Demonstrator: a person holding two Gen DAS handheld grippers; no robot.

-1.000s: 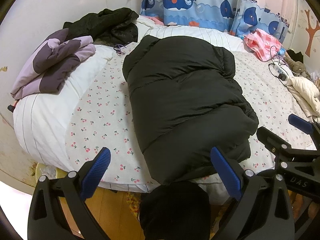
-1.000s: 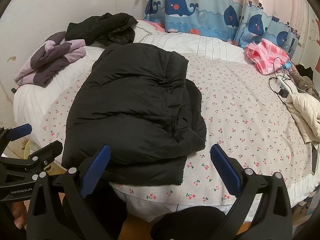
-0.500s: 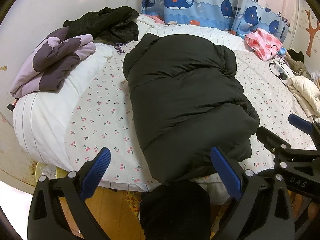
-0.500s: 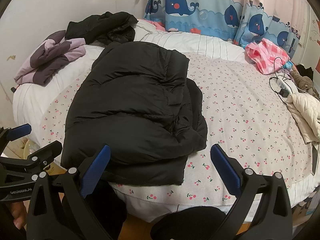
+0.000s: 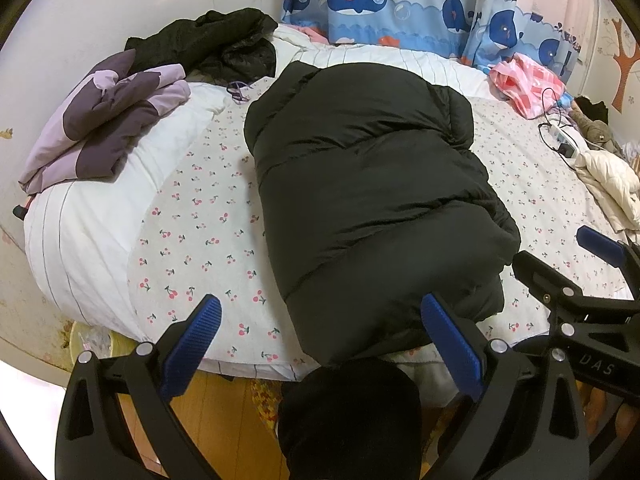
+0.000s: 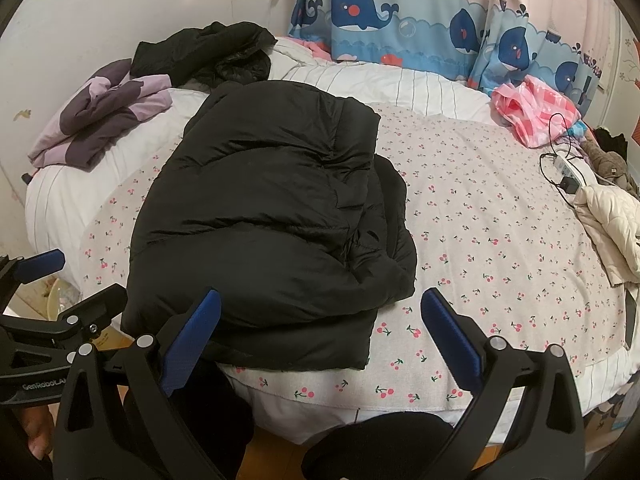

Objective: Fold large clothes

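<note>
On the bed (image 5: 192,216), black puffer jacket (image 5: 368,200) lies folded.

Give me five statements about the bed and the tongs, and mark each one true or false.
1. Both tongs are open and hold nothing. True: the left tongs and right tongs stand open, short of the black coat.
2. The black coat lies spread flat with its sleeves out. False: it lies folded into a bundle.
3. A purple garment sits near the bed's left edge. True.
4. The pink cloth lies on top of the black coat. False: it lies apart, at the far right by the curtain.
5. A cream jacket lies at the bed's right edge. True.
</note>
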